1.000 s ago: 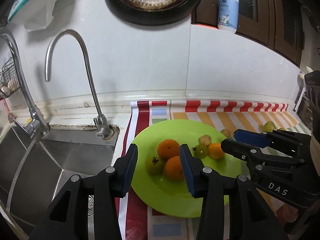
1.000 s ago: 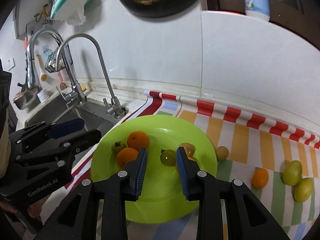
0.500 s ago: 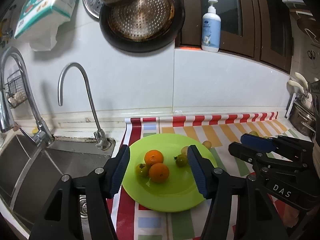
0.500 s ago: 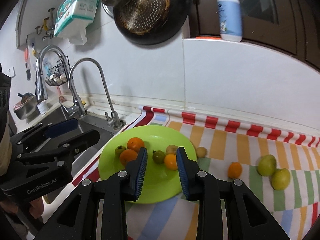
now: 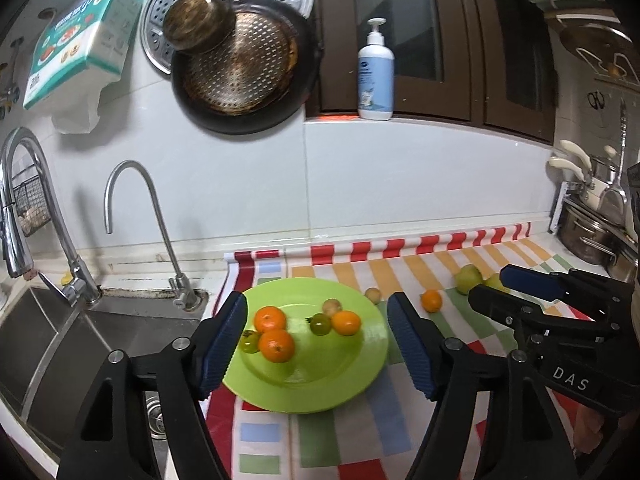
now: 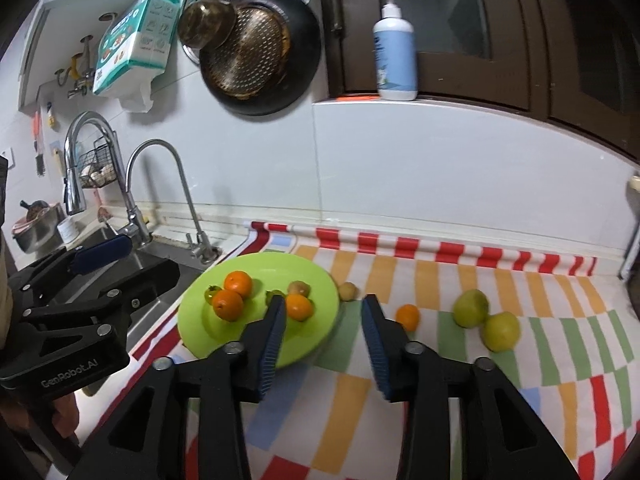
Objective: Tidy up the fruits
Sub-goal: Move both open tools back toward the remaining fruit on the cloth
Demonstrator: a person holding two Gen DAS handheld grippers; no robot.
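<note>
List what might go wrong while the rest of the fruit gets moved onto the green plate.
The orange and two green fruits on the striped mat are round and may roll when nudged. The green plate sits close to the sink edge, so a push could tip it in.

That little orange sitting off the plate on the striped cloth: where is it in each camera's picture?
Left wrist view: loose orange, right of centre, just beyond the right finger's tip.
Right wrist view: same orange, right of centre, beside the right finger.
Shared landmark: green plate, to its left in both.
</note>
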